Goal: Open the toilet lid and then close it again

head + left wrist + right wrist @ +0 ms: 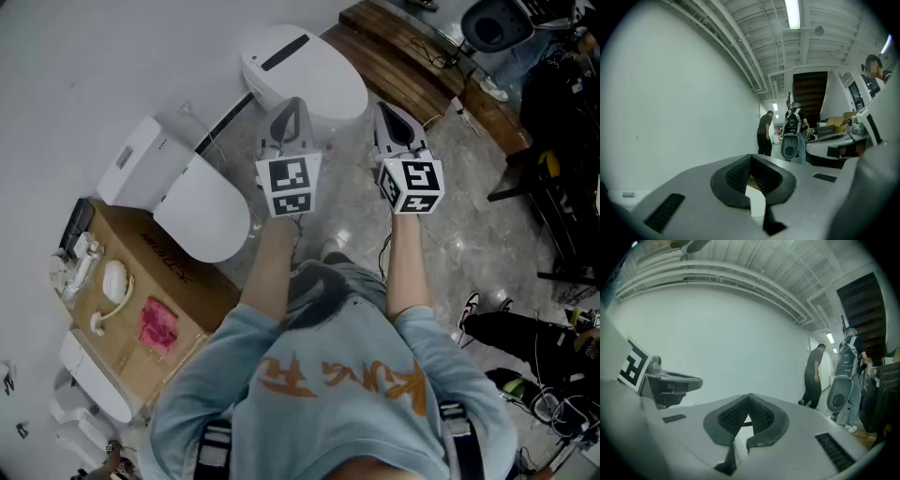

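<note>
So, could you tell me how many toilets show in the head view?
2. The far toilet stands at the top centre; the near toilet is left of it, beside the cardboard box. White pieces at the lower left edge may be a third.

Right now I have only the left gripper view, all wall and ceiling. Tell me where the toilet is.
Observer: In the head view, a toilet lies below and just beyond the left gripper, closed.
Operator: Check for others.
Observer: A second toilet sits left of it, also closed.
Operator: Report the right gripper.
Observer: The right gripper is shut and empty, held level beside yours.
</note>
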